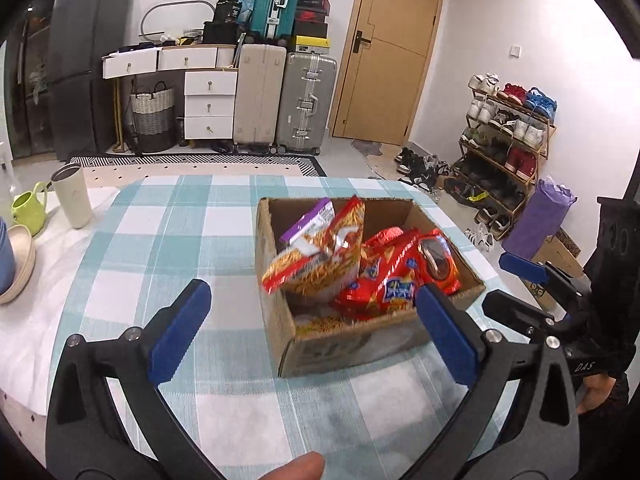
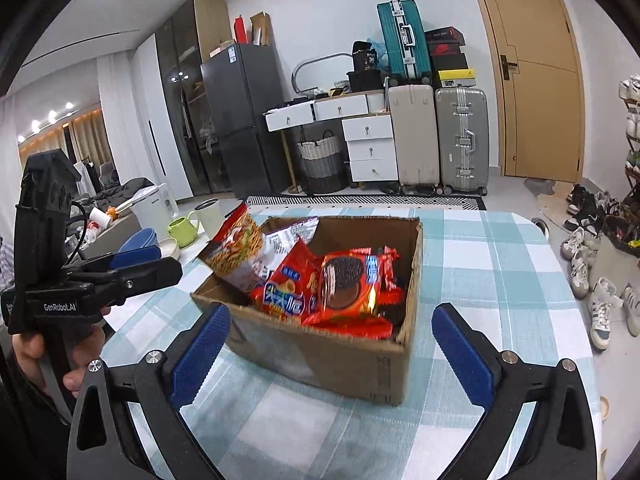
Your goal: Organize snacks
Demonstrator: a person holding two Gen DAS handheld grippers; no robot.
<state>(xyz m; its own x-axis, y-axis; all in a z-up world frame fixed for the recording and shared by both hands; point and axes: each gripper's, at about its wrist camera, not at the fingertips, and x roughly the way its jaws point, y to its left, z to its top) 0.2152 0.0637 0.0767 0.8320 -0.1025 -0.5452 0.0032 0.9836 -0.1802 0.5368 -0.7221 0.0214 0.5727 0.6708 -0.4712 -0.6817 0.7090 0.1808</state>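
Note:
An open cardboard box (image 1: pixel 344 350) (image 2: pixel 340 364) stands on the checked tablecloth and holds several snack packs. An orange noodle-snack bag (image 1: pixel 320 256) (image 2: pixel 236 248) leans at its left side. A red chip bag (image 1: pixel 380 288) (image 2: pixel 284 296) and a red chocolate-cookie pack (image 1: pixel 438 260) (image 2: pixel 348 288) lie to its right. My left gripper (image 1: pixel 316 332) is open and empty, just before the box's near corner. My right gripper (image 2: pixel 332 348) is open and empty, its fingers on either side of the box's near wall. Each gripper shows in the other's view, the right one (image 1: pixel 520 280) and the left one (image 2: pixel 140 264).
A green mug (image 1: pixel 28 208) (image 2: pixel 182 230), a beige tumbler (image 1: pixel 72 196) (image 2: pixel 210 212) and stacked bowls (image 1: pixel 16 260) (image 2: pixel 148 242) stand at the table's left. The table's right edge (image 2: pixel 560 280) drops to a floor with shoes and a shoe rack (image 1: pixel 508 152).

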